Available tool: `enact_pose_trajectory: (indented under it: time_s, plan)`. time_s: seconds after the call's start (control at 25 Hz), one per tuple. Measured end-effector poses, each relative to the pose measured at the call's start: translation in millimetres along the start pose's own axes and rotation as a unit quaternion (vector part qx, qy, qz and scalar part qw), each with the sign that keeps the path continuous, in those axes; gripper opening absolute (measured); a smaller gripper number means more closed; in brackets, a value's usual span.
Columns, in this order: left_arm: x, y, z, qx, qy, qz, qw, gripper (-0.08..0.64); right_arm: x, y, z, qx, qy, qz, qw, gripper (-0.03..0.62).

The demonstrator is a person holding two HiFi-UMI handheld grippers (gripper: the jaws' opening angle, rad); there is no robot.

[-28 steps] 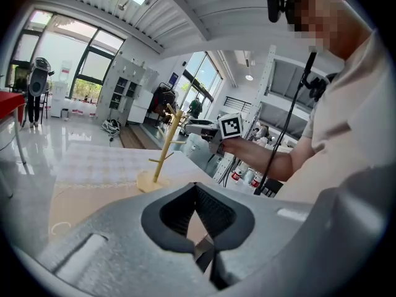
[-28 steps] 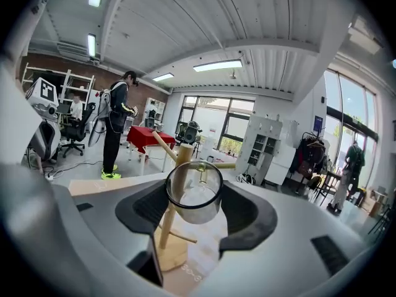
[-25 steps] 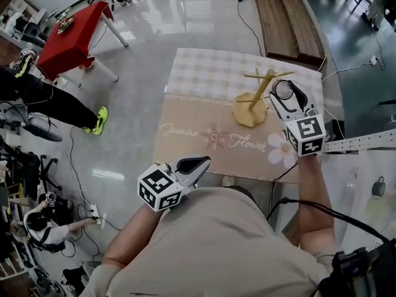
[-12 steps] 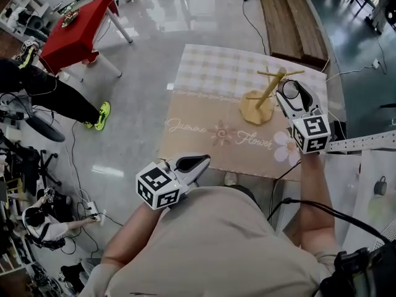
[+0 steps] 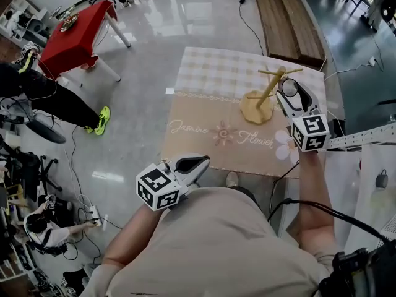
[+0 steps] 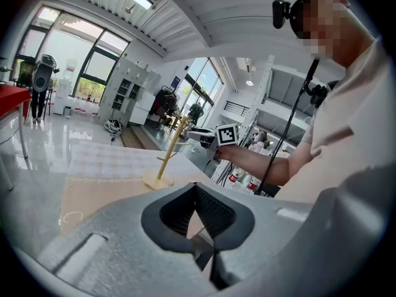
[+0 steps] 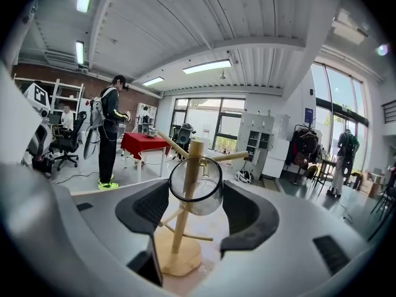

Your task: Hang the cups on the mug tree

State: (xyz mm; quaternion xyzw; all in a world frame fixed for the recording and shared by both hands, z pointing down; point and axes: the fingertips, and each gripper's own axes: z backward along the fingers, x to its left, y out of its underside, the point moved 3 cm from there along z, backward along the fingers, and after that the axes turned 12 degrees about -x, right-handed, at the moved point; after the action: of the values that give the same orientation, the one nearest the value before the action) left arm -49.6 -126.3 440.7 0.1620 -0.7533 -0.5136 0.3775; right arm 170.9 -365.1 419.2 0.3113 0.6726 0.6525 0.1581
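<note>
A wooden mug tree point(image 5: 266, 93) stands on the far right part of the cloth-covered table point(image 5: 210, 135). My right gripper point(image 5: 289, 90) is shut on a clear glass cup point(image 5: 286, 89), held in the air just right of the tree's upper pegs. In the right gripper view the cup point(image 7: 197, 187) sits between the two dark pads point(image 7: 148, 209), with the tree's trunk point(image 7: 179, 231) right behind it. My left gripper point(image 5: 192, 164) hangs near my body off the table's near edge, shut and empty. Its view shows the tree point(image 6: 164, 159) far off.
A red table point(image 5: 74, 33) stands far left on the glossy floor, and a person in black with yellow shoes point(image 5: 49, 101) is beside it. Wooden planks point(image 5: 288, 17) lie beyond the table. Cables run over the floor. The cloth's near half is bare.
The right gripper with the cup has drawn slightly closer to the tree's right side. The left gripper has stayed where it was.
</note>
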Motion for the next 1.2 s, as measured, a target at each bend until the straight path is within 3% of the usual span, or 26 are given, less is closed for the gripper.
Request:
enact_pose_trajectory:
  time_s: [0.36,0.64,1.2]
  plan:
    - [-8,-1,7,0.001,0.029,-0.005,0.9996,0.008,15,-1,27,0.005,0.019,-0.003,1.000,0.275]
    - [-18,1,19,0.004,0.060,-0.008,0.9982,0.008,59,-2,60,0.008,0.019,-0.031,0.999,0.261]
    - [-32,15,59,0.019,0.117,-0.014,0.9928,0.008,181,15,138,0.046,0.000,-0.129,0.991,0.057]
